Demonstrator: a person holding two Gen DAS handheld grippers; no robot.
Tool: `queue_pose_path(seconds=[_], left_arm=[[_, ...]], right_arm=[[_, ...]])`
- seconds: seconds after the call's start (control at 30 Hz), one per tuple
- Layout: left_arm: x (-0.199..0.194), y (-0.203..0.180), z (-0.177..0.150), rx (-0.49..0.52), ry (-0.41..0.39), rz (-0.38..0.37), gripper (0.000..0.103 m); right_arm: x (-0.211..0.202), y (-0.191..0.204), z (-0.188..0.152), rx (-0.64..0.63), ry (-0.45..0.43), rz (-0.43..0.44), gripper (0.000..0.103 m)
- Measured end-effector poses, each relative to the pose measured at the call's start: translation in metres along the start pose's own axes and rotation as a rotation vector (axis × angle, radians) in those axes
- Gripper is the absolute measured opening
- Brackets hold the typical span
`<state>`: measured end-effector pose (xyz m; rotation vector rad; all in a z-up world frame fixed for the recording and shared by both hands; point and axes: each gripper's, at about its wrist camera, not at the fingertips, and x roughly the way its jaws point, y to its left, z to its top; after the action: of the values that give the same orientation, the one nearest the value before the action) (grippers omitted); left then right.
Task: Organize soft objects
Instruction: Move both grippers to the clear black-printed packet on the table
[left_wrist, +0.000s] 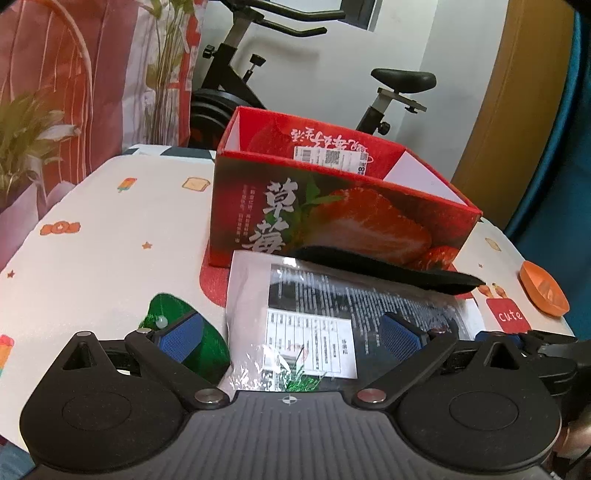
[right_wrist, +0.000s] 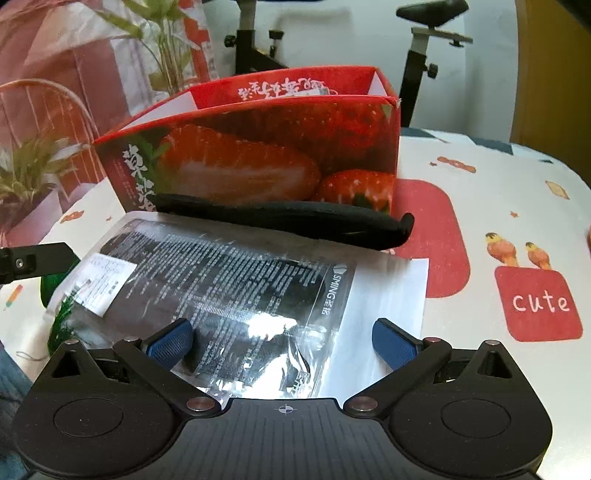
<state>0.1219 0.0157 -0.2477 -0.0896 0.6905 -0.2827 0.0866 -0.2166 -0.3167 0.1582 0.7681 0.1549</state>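
Glossy plastic fills the space ahead of both my grippers: the bag (right_wrist: 229, 295), clear with a dark printed insert and a white label, lies flat on the table (left_wrist: 92, 240), just in front of the red strawberry box (left_wrist: 332, 206). My left gripper (left_wrist: 291, 332) is spread wide with the bag's labelled end between its blue pads (left_wrist: 181, 334), and I cannot tell whether they touch it. My right gripper (right_wrist: 282, 343) is spread too, its left pad over the bag, its right pad beyond the bag's edge. A black insole (right_wrist: 288, 218) lies between bag and box, against the box's front wall. A green piece (left_wrist: 177, 314) sits left of the bag. An orange dish (left_wrist: 543, 288) sits right of the box, well apart.
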Motion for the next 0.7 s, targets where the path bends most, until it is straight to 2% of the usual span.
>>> queue_pose_path(seconds=[0.2, 0.37, 0.43, 0.63, 0.7], left_arm=[[0.002, 0.001, -0.005, 0.002, 0.004, 0.002, 0.097], [0.001, 0.003, -0.008, 0.007, -0.018, -0.021, 0.072], [0.002, 0.003, -0.01, 0.012, -0.018, -0.022, 0.067], [0.009, 0.01, -0.005, 0.004, -0.002, -0.008, 0.063], [0.019, 0.014, 0.003, -0.013, 0.047, -0.004, 0.061]], right_arm=[[0.002, -0.002, -0.005, -0.022, -0.025, 0.009, 0.103], [0.004, -0.006, -0.007, -0.018, -0.041, 0.027, 0.103], [0.005, -0.007, -0.008, -0.023, -0.05, 0.034, 0.103], [0.007, -0.01, -0.009, -0.022, -0.056, 0.051, 0.103], [0.008, -0.01, -0.009, -0.021, -0.057, 0.053, 0.103]])
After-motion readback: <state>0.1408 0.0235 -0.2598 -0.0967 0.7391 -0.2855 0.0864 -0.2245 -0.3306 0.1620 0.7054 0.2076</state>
